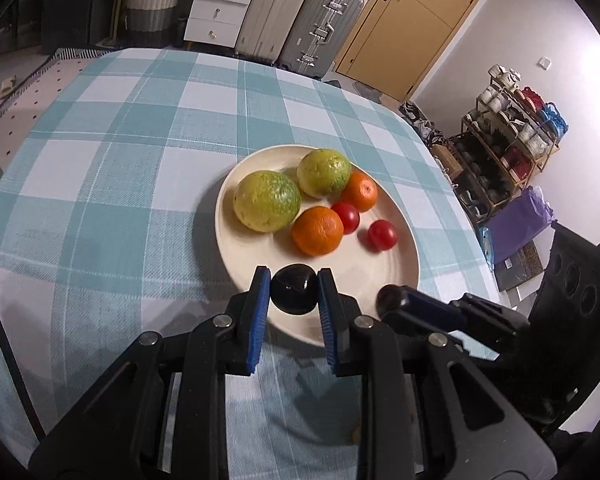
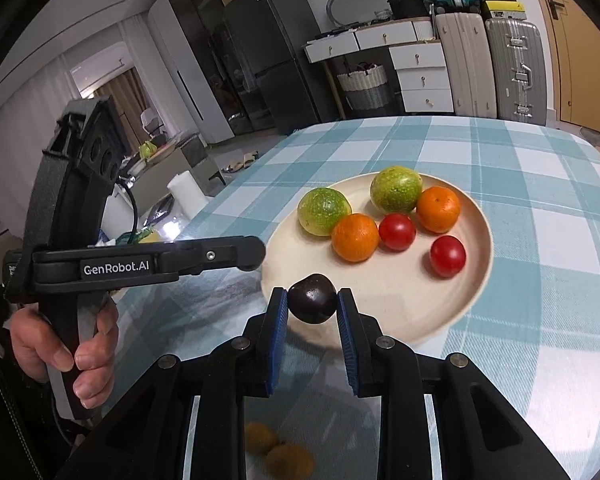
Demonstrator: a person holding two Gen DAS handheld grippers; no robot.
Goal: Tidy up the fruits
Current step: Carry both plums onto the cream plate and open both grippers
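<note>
The table [image 1: 100, 160] under the blue-and-white checked cloth is taking up most of both views, and the big cream plate [image 1: 380, 280] is sitting on it toward the near side. On the plate, going by size: two green-yellow round fruits [image 1: 267, 201] side by side at the back, two oranges [image 1: 318, 231] in front and to the right of them, and two small red tomatoes [image 1: 382, 235], one tucked between the oranges and one apart on the right.

Then the small stuff. The left gripper [image 1: 293, 292] is pinching a dark plum-like fruit [image 1: 293, 289] between its blue pads, hanging over the near rim of the plate. The right gripper [image 2: 312, 300] is doing the same with its own dark fruit [image 2: 312, 298], also over the near edge. A person's hand [image 2: 68, 344] is gripping the left handle in the right wrist view. A couple of brownish fuzzy fruits [image 2: 276, 452], kiwis maybe, are lying under the right gripper on the table, blurry.

My take on doing this bit well: both dark fruits are probably heading for the bare near part of the plate. I'd be lowering each one almost to the surface before letting go, since round fruit rolls, and keeping the two grippers from bumping each other as they're working close together.
</note>
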